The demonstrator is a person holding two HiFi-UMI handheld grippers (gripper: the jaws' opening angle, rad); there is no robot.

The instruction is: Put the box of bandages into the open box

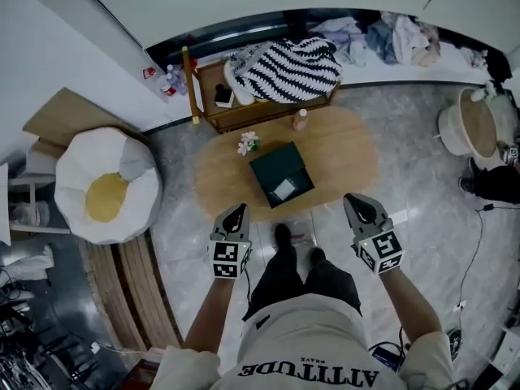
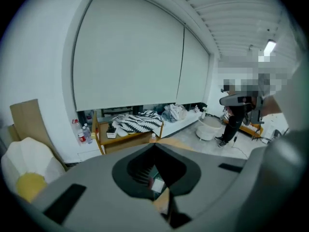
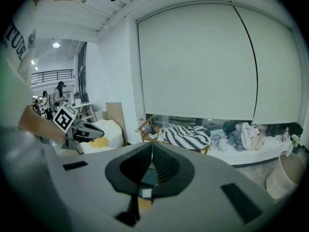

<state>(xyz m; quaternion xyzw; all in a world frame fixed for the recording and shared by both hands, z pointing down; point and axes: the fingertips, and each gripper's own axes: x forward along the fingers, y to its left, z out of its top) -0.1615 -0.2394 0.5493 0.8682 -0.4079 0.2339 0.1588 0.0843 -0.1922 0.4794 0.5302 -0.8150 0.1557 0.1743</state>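
On the oval wooden table (image 1: 349,149) stands a dark green box (image 1: 279,170). A small white box of bandages (image 1: 284,189) lies at its near corner; I cannot tell whether it rests inside or on top. Both grippers hang over the floor in front of the table, short of the box. My left gripper (image 1: 237,209) is shut with nothing in it, its tips meeting in the left gripper view (image 2: 154,146). My right gripper (image 1: 355,199) is also shut and empty (image 3: 151,145). Through the gaps below the jaws I glimpse the white box (image 2: 155,183) (image 3: 145,192).
A small flower (image 1: 248,142) and a bottle (image 1: 301,119) stand on the table's far side. Behind it is a wooden bench (image 1: 244,112) with a striped blanket (image 1: 288,67). A white beanbag (image 1: 106,185) sits left, a round basket (image 1: 471,124) right.
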